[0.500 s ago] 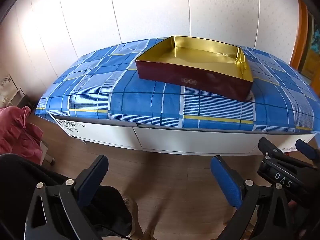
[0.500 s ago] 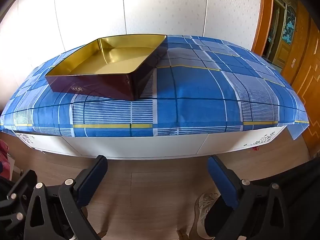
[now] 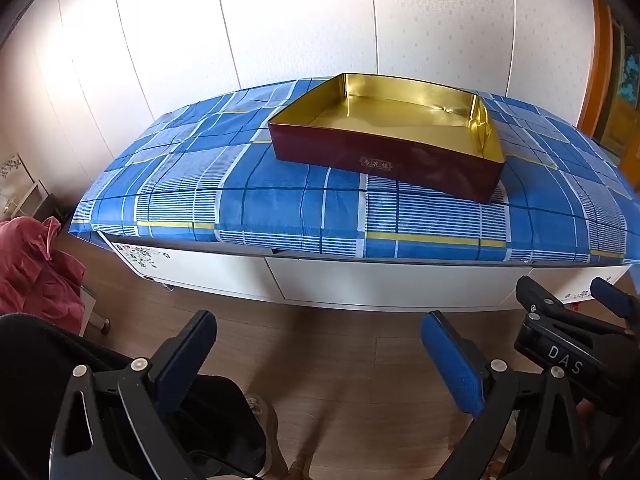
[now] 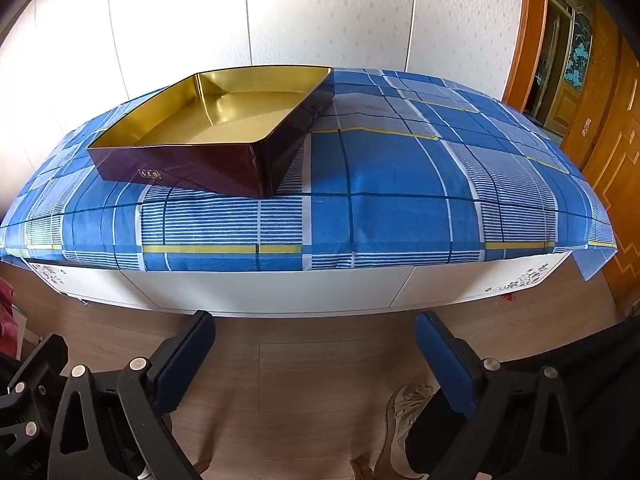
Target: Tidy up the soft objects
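An empty dark red tin box (image 3: 384,152) with a gold inside sits on a blue plaid cloth (image 3: 280,200) over a low white cabinet. It also shows in the right wrist view (image 4: 192,164) at the left of the cloth (image 4: 400,184). My left gripper (image 3: 320,360) is open and empty, held over the wooden floor in front of the cabinet. My right gripper (image 4: 316,356) is open and empty too, at the same height. A pink cloth bundle (image 3: 32,268) lies at the far left in the left wrist view.
The white cabinet front (image 3: 380,284) stands between the grippers and the box. The right gripper's body (image 3: 568,344) shows at the right of the left wrist view. A wooden door (image 4: 600,100) is at the right. A shoe (image 4: 408,420) is on the floor.
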Demonstrator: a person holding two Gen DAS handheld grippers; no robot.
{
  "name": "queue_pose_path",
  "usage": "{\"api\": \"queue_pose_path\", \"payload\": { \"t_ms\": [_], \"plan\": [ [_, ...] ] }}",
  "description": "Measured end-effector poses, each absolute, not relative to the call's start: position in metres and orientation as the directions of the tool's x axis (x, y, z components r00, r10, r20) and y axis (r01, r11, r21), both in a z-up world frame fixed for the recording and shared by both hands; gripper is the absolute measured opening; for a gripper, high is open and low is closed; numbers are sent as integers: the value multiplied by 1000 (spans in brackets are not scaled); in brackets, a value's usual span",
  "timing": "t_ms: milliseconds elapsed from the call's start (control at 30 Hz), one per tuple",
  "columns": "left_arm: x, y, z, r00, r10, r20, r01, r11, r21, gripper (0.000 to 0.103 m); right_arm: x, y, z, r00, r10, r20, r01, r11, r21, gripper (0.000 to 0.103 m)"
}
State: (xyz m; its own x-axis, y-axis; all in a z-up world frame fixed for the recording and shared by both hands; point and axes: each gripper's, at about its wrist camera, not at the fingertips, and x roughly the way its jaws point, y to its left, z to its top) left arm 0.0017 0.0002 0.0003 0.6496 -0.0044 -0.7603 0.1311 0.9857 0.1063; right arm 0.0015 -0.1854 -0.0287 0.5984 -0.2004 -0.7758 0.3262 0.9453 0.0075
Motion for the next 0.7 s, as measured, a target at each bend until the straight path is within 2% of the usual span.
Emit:
{"api": "queue_pose_path", "payload": {
  "t_ms": [700],
  "plan": [
    [3,3,-2,643,-6,-766,134,985,104,103,3,-184,-30,593,-196,-781,325,946,9,101]
  ]
}}
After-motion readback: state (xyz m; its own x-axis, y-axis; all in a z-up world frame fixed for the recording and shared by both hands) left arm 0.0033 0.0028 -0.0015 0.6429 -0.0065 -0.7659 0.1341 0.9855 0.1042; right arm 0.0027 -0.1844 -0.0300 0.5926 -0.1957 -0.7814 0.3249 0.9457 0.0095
